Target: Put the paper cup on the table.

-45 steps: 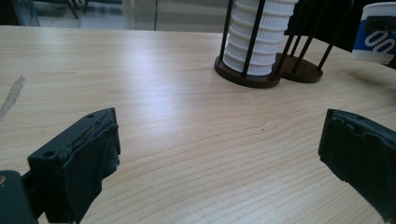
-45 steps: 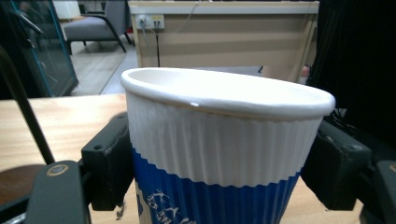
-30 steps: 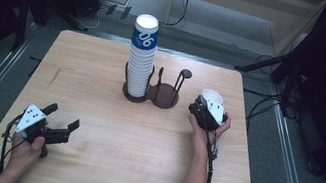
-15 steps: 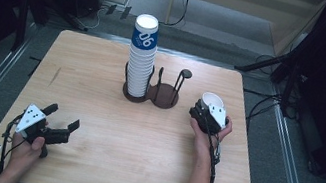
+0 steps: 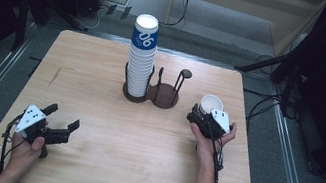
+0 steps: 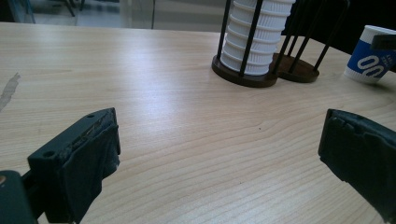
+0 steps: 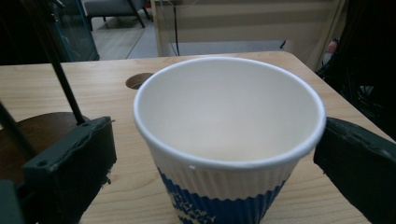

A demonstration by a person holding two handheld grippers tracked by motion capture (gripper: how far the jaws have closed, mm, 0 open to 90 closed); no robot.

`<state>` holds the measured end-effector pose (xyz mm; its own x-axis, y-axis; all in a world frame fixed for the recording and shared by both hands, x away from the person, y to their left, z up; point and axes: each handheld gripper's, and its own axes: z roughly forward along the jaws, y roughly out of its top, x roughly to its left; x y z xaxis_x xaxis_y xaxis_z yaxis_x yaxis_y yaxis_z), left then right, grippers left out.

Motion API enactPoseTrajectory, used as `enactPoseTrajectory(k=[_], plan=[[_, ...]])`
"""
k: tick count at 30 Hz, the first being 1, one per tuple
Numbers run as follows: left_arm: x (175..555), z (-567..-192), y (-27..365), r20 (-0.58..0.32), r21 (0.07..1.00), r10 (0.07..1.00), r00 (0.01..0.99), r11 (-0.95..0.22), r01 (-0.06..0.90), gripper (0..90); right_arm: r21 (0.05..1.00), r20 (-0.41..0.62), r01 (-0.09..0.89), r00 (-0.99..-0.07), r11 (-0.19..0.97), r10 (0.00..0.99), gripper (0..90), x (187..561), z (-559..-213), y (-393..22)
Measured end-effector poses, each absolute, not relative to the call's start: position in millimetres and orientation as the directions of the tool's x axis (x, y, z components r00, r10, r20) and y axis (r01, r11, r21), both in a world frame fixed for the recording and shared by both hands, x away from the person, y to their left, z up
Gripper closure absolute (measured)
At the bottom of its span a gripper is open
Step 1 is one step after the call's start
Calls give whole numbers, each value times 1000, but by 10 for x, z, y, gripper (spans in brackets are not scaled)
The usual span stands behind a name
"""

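- Since the earlier high-view frames, the right gripper point(image 5: 201, 116) has drawn slightly back toward the person along the right side of the table point(image 5: 105, 61), and its jaws have just been opening, with the paper cup point(image 5: 211, 103) between them.
- Right gripper view: the white paper cup point(image 7: 229, 140) with its blue printed band stands upright on the wood, mouth up. One black pad point(image 7: 79, 163) stands apart from the cup's left wall, the other is just beside its rim at the right. Neither presses on the cup, so it stands released between wide-open jaws.
- High view: the cup sits near the table's right edge, just right of the cup holder point(image 5: 150, 92), a dark double base with thin upright rods.
- Left ring of the holder: a tall stack of cups point(image 5: 140, 59), white and ribbed, the top one showing the blue band.
- Right ring of the holder: bare base with its rods.
- Left gripper point(image 5: 62, 128): held low over the near left part of the table, well apart from the holder. Its jaws are spread wide with bare wood between them, as the left gripper view shows point(image 6: 215, 158).
- Left gripper view: the stack point(image 6: 257, 37) and holder base lie ahead, the single cup point(image 6: 371, 56) farther right.
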<state>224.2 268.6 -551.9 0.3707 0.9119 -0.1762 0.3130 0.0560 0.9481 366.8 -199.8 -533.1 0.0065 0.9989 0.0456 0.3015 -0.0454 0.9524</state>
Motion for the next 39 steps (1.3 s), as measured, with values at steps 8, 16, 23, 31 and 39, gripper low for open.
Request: enactPoseTrajectory(k=[8,16,23,31,39], plan=[[2245,-5519,2691,-174,949,911,373,53,312,0,963,60,265,-40,-47,997,0,3451,-5235,-2047],[2245,-5519,2692,-174,948,911,373,53,313,0,969,77,239,-42,-65,996,0,3287,-5179,-2137],[2244,-5519,2690,-176,948,912,371,56,313,0,975,86,208,-37,-76,996,0,3121,-5100,-2248],[2242,-5519,2687,-178,948,912,369,58,312,0,978,86,192,-29,-79,996,0,2953,-5084,-2372],[2242,-5519,2686,-177,948,913,368,59,312,0,978,88,190,-8,-85,996,0,2805,-5116,-2509]])
